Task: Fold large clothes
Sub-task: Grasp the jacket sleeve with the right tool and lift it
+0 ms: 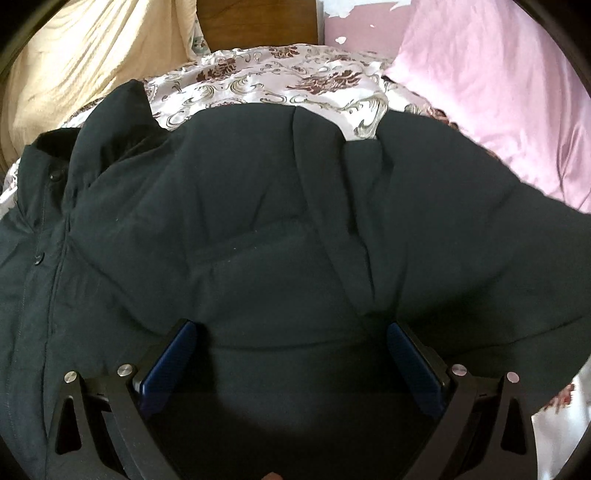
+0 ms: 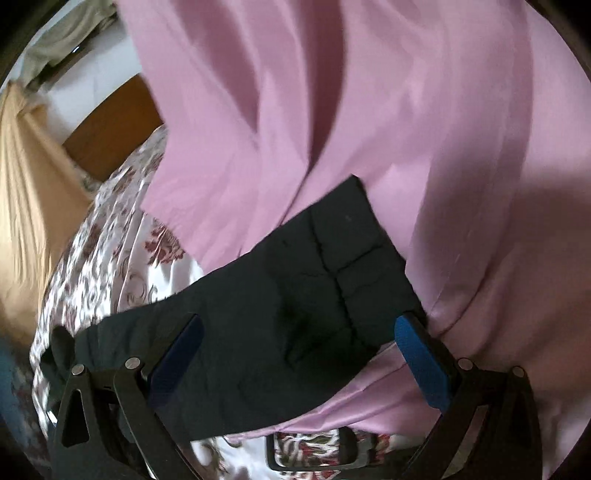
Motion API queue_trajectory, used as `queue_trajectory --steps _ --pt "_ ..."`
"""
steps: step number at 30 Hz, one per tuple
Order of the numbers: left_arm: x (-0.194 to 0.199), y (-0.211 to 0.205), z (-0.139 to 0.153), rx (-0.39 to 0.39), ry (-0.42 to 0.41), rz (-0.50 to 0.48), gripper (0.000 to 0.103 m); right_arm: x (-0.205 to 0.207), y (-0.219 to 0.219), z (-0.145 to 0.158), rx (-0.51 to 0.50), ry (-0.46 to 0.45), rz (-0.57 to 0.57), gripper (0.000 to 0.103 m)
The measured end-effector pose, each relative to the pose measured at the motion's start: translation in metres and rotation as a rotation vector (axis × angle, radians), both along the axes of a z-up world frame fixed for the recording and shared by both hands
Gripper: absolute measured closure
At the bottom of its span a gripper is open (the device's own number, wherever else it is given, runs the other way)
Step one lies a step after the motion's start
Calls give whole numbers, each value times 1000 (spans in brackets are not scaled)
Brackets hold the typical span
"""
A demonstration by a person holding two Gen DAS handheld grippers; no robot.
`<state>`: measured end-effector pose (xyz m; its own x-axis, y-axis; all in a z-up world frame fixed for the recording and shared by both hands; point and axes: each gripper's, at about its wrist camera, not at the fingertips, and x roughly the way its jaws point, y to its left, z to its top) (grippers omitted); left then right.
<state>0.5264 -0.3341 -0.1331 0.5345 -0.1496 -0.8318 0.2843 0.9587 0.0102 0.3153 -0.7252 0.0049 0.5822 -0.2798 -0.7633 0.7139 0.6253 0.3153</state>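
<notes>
A large black padded jacket point(image 1: 258, 229) lies spread on a bed, its collar and snap buttons at the left. My left gripper point(image 1: 291, 328) is open just above the jacket's body, with blue pads point(image 1: 173, 365) on either side and nothing between them. In the right wrist view one black sleeve point(image 2: 314, 295) of the jacket stretches across a pink quilt. My right gripper point(image 2: 299, 328) is open above the sleeve's end, one blue pad point(image 2: 421, 365) at each side of it.
The bed has a floral sheet point(image 1: 280, 85). A pink quilt point(image 1: 509, 110) lies at the right and fills much of the right wrist view point(image 2: 406, 129). A yellow blanket point(image 1: 85, 59) and a wooden headboard point(image 1: 258, 22) stand at the back.
</notes>
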Motion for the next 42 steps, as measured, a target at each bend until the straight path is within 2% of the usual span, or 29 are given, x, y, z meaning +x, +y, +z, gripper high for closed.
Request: queue_trajectory --steps 4,7,8,9,11,13,16,19,22,27,30,35,38,42 --pt "3 -3 -3 17 0 3 0 2 7 -18 75 -7 -46 1" --pt "3 -3 -3 11 0 3 0 2 11 -20 38 -31 -71 1" --pt "3 -1 -2 -3 3 2 0 2 9 -20 28 -56 -96 6" --pt "3 4 0 -36 9 1 0 0 6 -20 13 -72 -126 12" --pt "5 10 5 -80 27 -7 0 0 2 -24 5 -82 -184 55" --pt "5 14 9 -56 60 -20 0 0 -2 -31 28 -68 -223 76" --pt "-1 31 19 -46 95 -36 0 -4 0 -29 53 -110 -222 86" --pt "-7 61 32 -89 136 -25 0 -4 20 -4 -29 -147 -178 89" --pt "-14 98 52 -140 149 -12 0 5 59 36 -155 -187 -81 90" --pt "-28 167 91 -194 138 30 0 39 168 108 -405 -267 180 90" --pt "-34 215 111 -243 142 72 0 64 236 133 -469 -311 335 90" --pt "-52 296 136 -281 129 147 0 108 343 142 -525 -335 563 90" --pt "-63 336 142 -280 113 178 0 131 411 130 -547 -316 695 90" --pt "-77 384 142 -317 109 203 0 142 488 102 -517 -285 823 90"
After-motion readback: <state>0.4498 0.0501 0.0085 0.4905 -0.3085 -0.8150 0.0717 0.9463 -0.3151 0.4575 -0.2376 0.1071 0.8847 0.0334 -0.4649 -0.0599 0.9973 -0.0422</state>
